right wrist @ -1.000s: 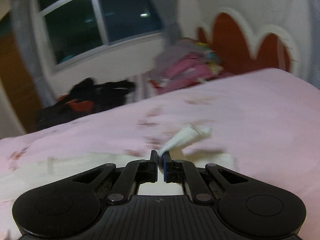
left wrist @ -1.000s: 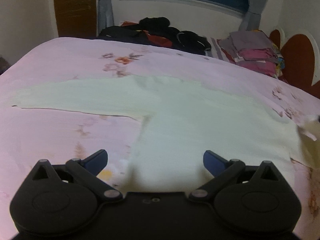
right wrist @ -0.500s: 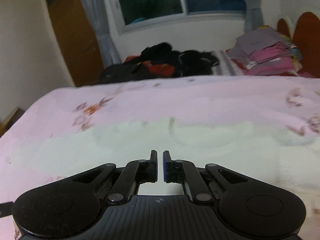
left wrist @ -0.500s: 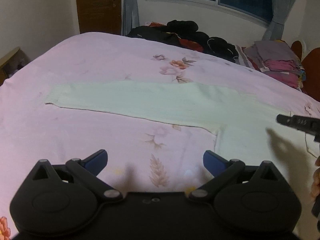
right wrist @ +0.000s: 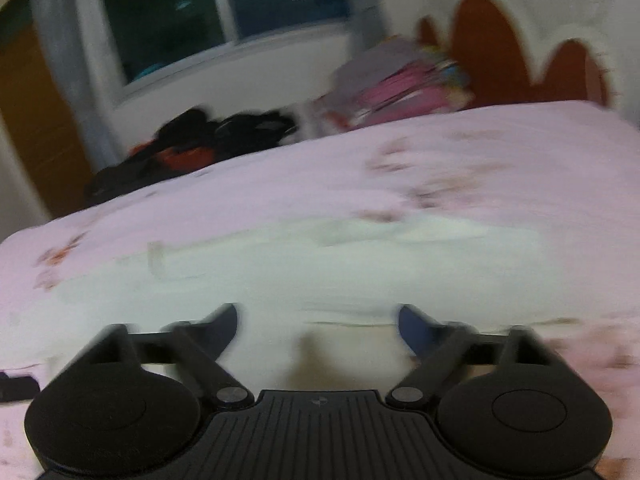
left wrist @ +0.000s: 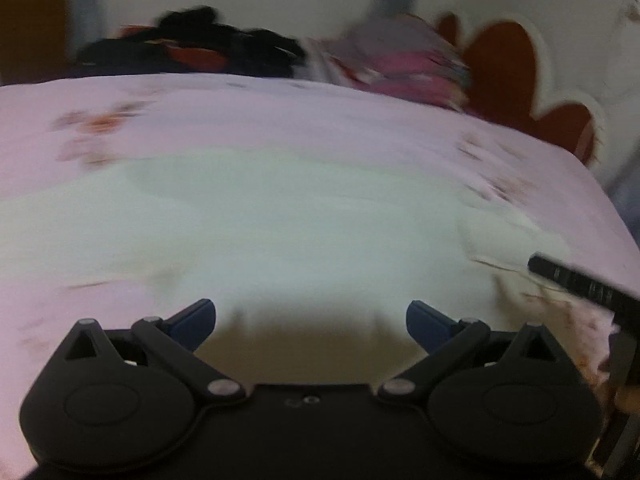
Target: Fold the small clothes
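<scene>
A big bed with a pink sheet [left wrist: 280, 120] printed with small flowers fills most of both views. On the middle of the bed lies a pale, cream-white cloth garment [left wrist: 280, 232], spread out flat. It reaches from the left side across to the right side of the sheet. In the right wrist view the same pale garment [right wrist: 320, 272] lies just in front of the tongs.

Behind the bed is a white wall with a dark window [right wrist: 208, 16] and a grey curtain [right wrist: 60, 40] beside it. A dark red, flower-shaped headboard [left wrist: 504, 76] stands at the far right corner.

At the far edge of the bed sits a heap of black and red clothes [left wrist: 192, 48]. Next to it, on the right, is a stack of folded pink and grey clothes [left wrist: 400, 64]. Both views are blurry, so small details are hard to see.

The left tongs [left wrist: 311, 316] are wide open and hold nothing. They hover low over the near part of the garment. The right tongs [right wrist: 318, 324] are wide open too, also empty, over the near edge of the garment. A black part of the right tongs shows at the right edge of the left wrist view.
</scene>
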